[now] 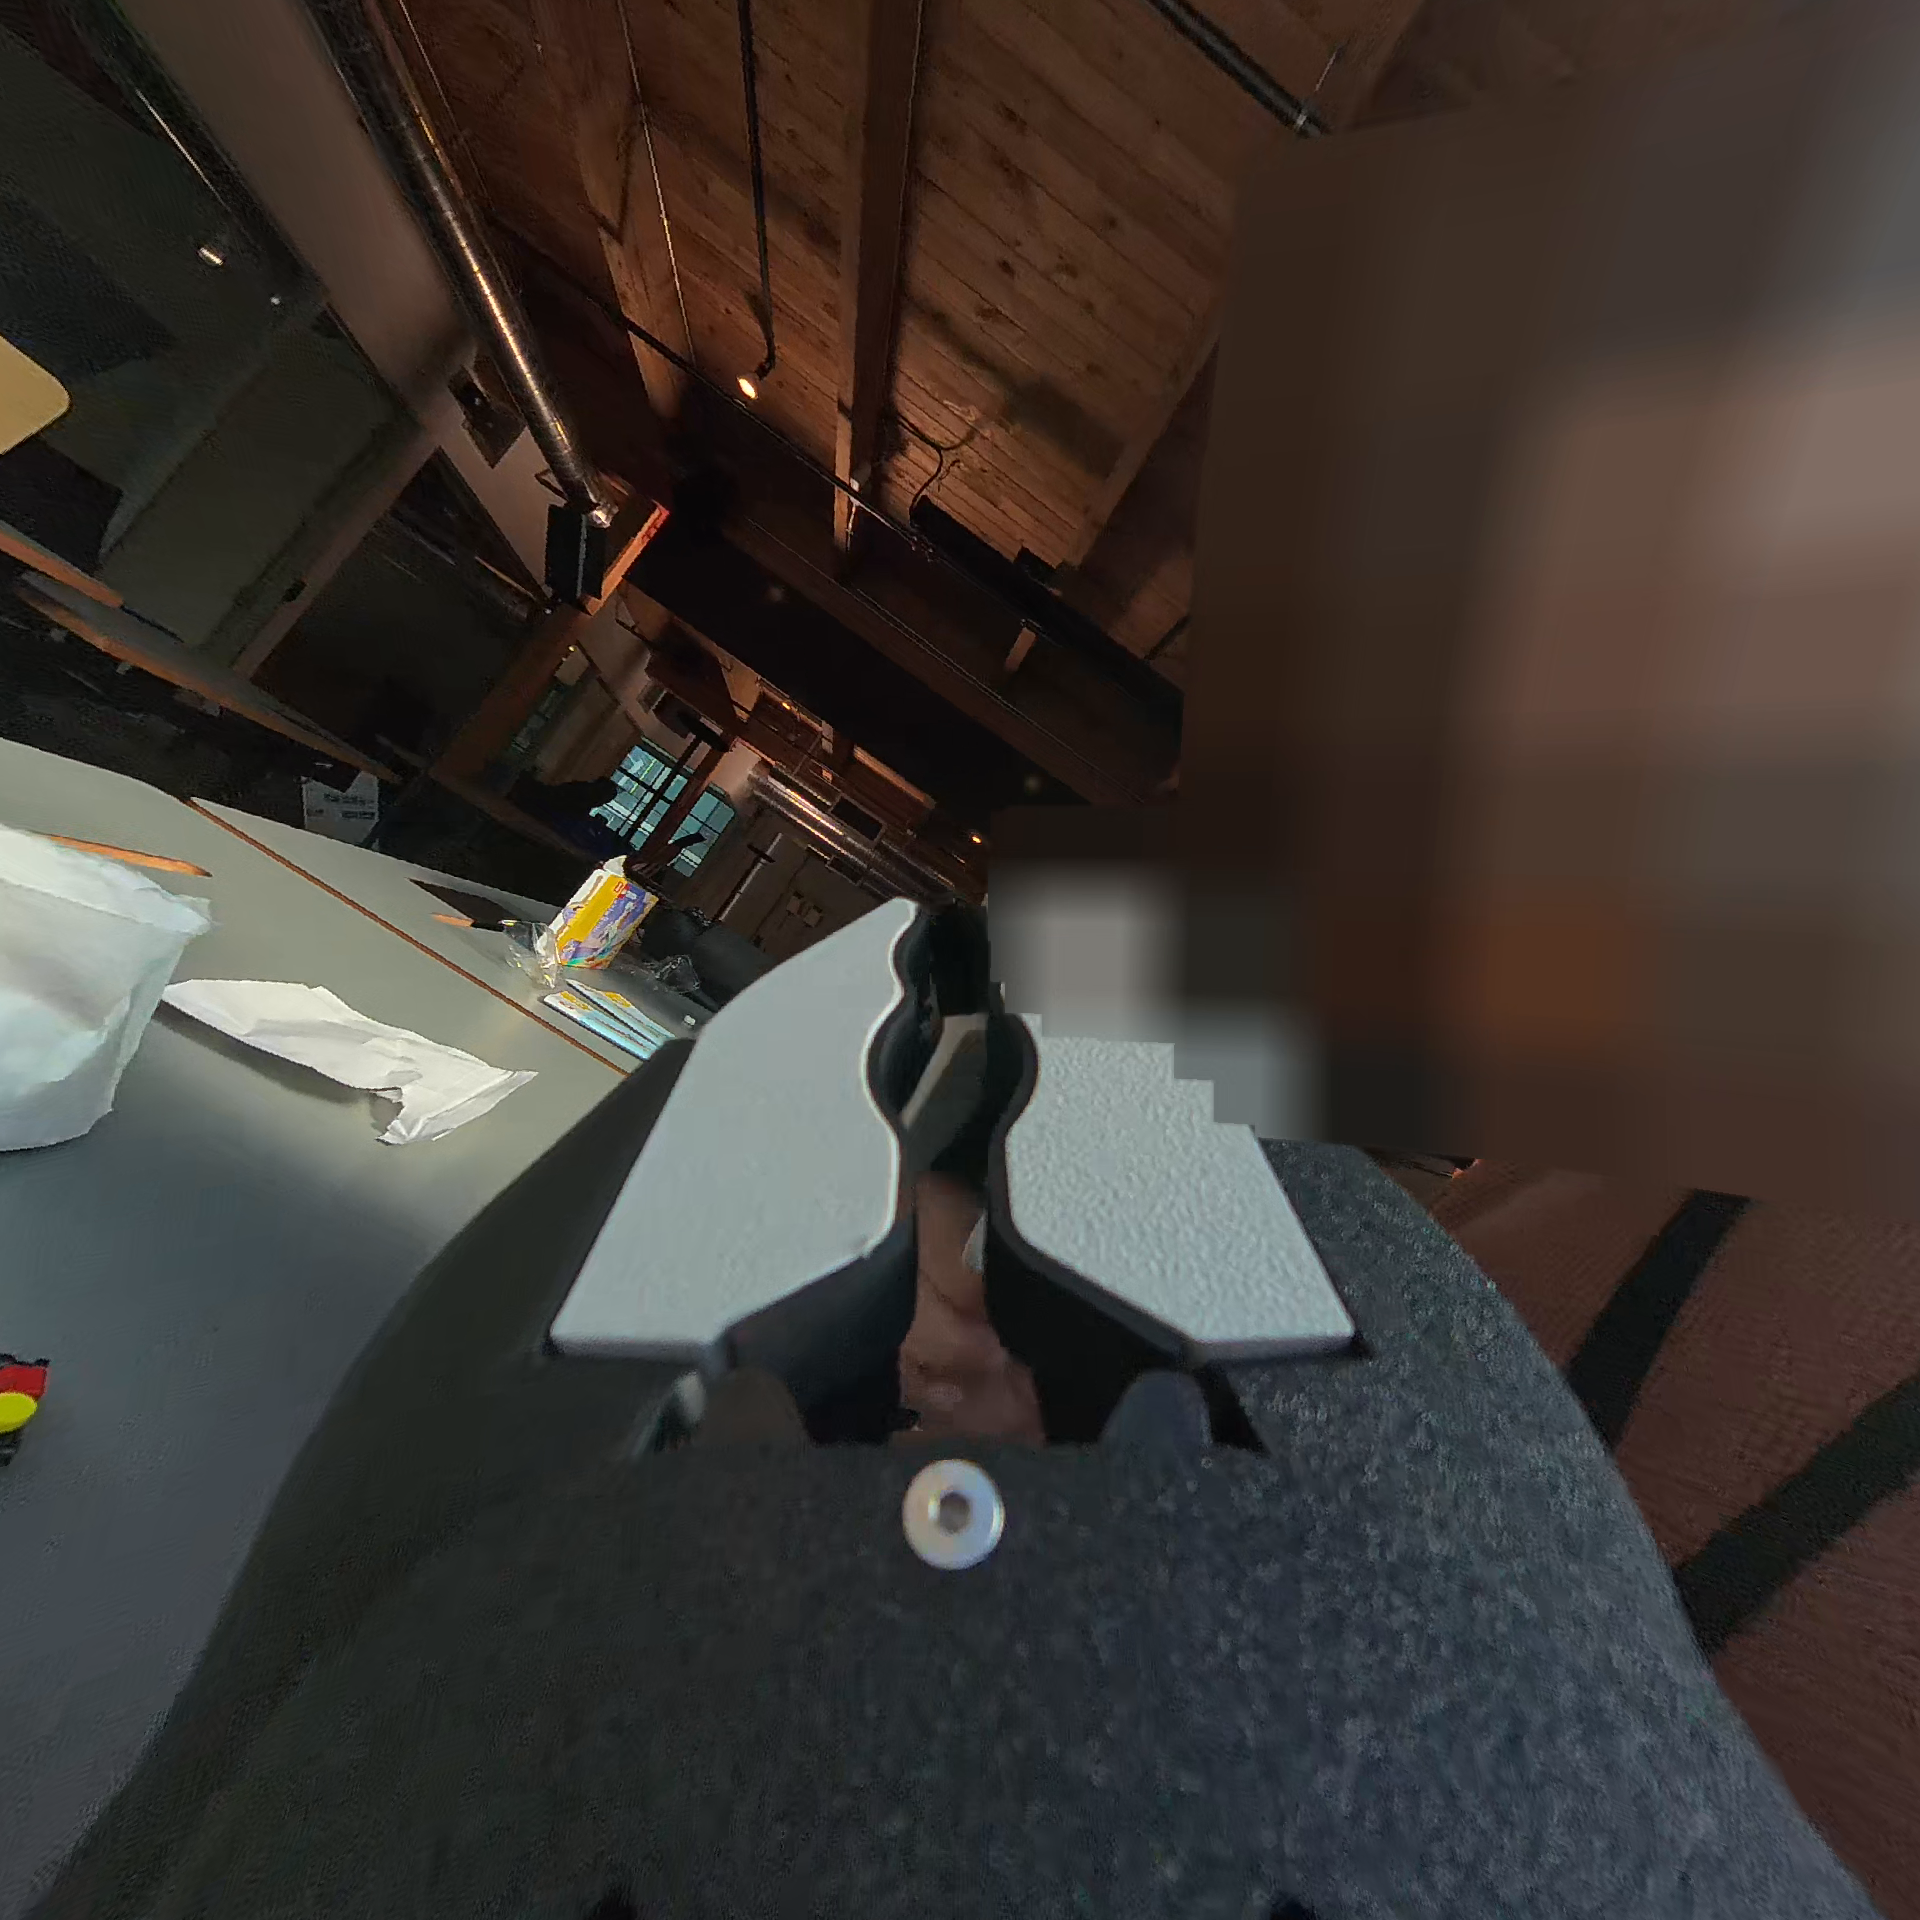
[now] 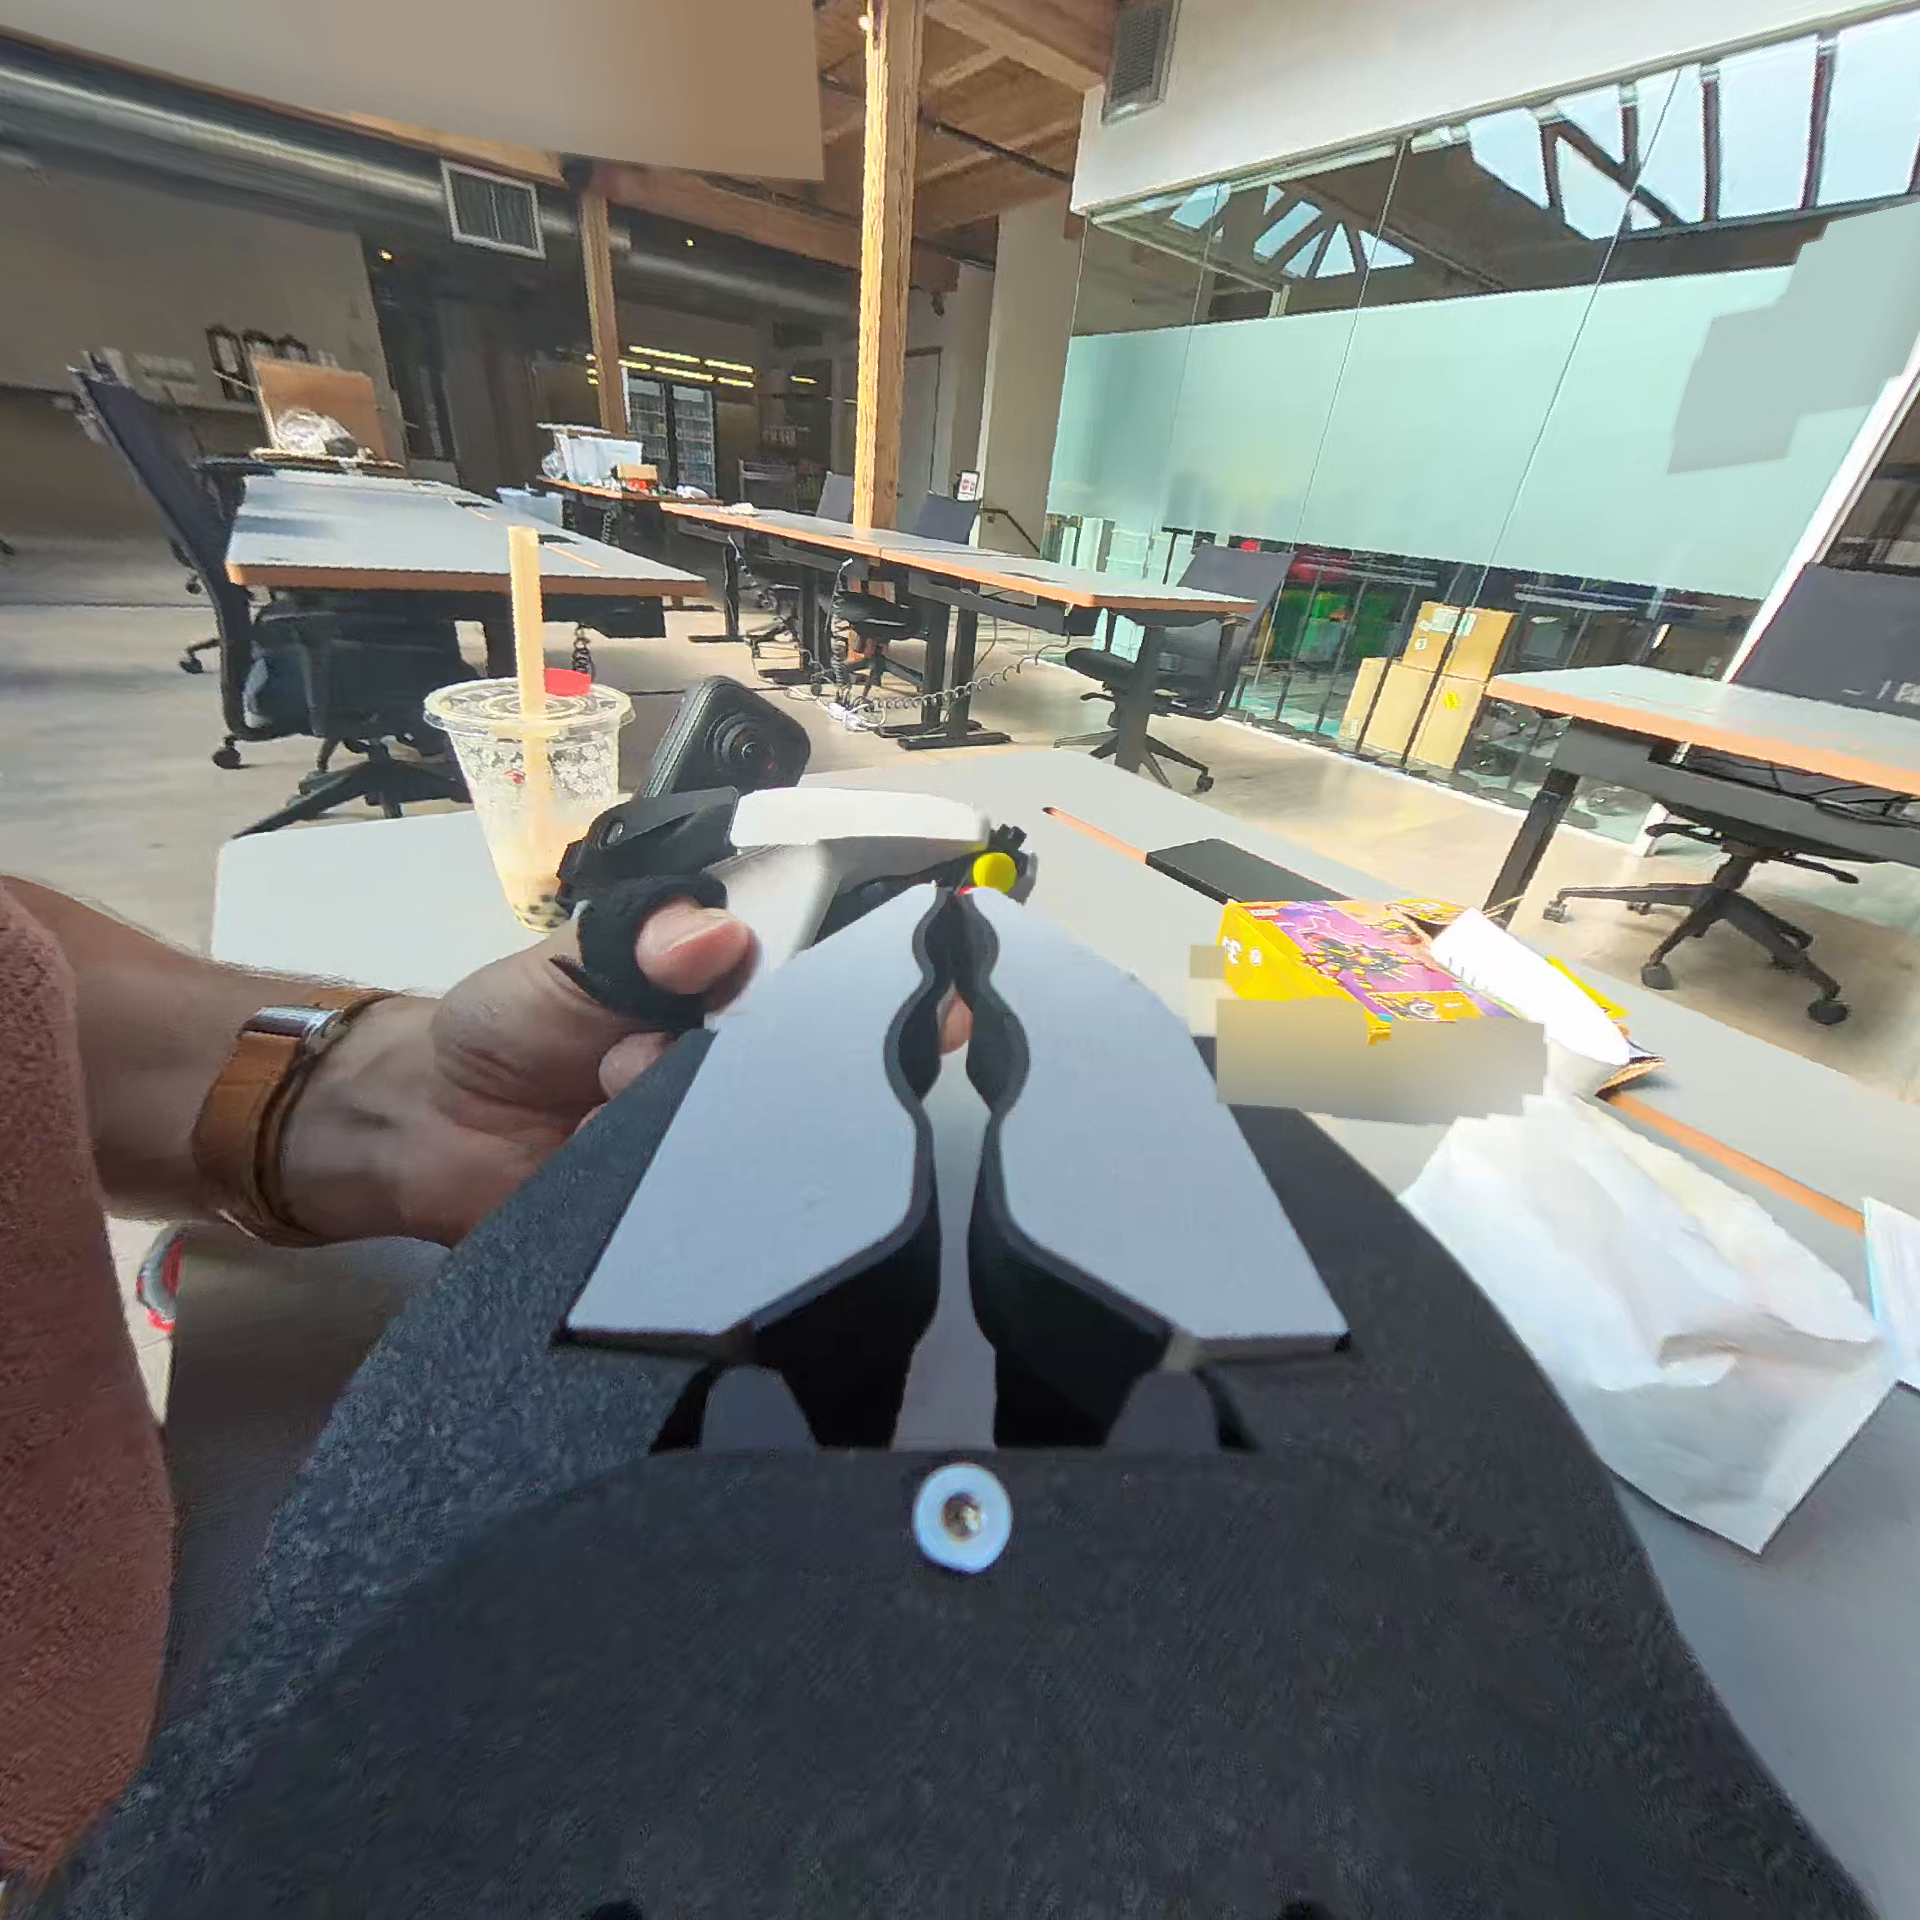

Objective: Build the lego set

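Observation:
My left gripper [image 1: 954, 977] points up toward the ceiling and is shut on a small black lego assembly [image 1: 940, 961]. In the right wrist view the left gripper [image 2: 989, 847] comes in from the left, held by a hand. The assembly [image 2: 1013, 847] sticks out of its fingertips and has a yellow round piece [image 2: 995, 871] on it. My right gripper [image 2: 954, 902] is shut, with its fingertips right under that yellow piece. A speck of red shows at the right fingertips; I cannot tell whether they pinch anything. Both grippers are raised above the grey table [image 2: 364, 904].
A yellow lego box [image 2: 1371, 966] lies at the right, also in the left wrist view [image 1: 603, 920]. A white paper bag [image 2: 1642, 1320], a plastic cup with a straw [image 2: 530, 769] and a black flat device [image 2: 1236, 871] are also there. Loose red, yellow and black pieces [image 1: 16, 1392] lie at the left edge. The tips of both grippers are at nearly the same place.

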Available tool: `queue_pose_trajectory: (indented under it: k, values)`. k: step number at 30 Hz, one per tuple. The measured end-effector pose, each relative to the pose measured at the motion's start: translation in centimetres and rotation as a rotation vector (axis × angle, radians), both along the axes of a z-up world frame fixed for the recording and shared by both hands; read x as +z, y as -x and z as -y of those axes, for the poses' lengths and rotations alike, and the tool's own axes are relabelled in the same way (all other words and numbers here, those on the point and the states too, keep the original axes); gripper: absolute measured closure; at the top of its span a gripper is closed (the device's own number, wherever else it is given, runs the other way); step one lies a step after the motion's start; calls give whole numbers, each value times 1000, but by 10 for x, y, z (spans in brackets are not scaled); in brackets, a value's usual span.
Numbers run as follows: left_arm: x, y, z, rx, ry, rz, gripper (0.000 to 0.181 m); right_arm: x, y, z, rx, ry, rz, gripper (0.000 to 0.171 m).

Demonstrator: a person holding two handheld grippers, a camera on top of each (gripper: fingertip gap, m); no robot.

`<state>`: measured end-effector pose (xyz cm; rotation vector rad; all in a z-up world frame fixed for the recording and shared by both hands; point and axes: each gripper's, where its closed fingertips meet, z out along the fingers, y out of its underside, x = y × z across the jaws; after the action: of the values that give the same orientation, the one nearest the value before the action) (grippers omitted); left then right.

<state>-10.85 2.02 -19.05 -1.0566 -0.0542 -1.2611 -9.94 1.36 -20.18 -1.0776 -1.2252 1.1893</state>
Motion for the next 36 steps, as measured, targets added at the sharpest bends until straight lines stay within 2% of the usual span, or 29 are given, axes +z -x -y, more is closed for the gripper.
queue_pose_trajectory:
  k: [3, 4, 6, 8, 10, 20, 26, 36]
  values:
    - [-12, 9, -4, 6, 45, 35, 175, -7, 1, -2, -38, -59, 31, 171]
    - [-14, 7, -4, 1, 47, 27, 175, -12, 4, -2, -14, -9, 51, 171]
    - [-14, 3, -3, -18, 34, 12, 175, -14, 5, -2, 101, 219, 26, 171]
    - [-11, 1, -2, -27, 7, -5, 174, -15, 5, -8, 192, 424, 5, 163]
    - [-8, -2, -1, -33, -10, -27, 174, -16, 6, -9, 224, 489, -1, 163]
    - [-10, 0, -3, -28, -11, -51, 175, -12, 8, -4, 290, 547, -23, 171]
    - [-9, 2, -3, -21, -22, -55, 174, -17, 11, -5, 277, 566, 3, 159]
    - [-10, -1, -2, -25, -22, -74, 174, -15, 10, -1, 304, 565, -8, 164]
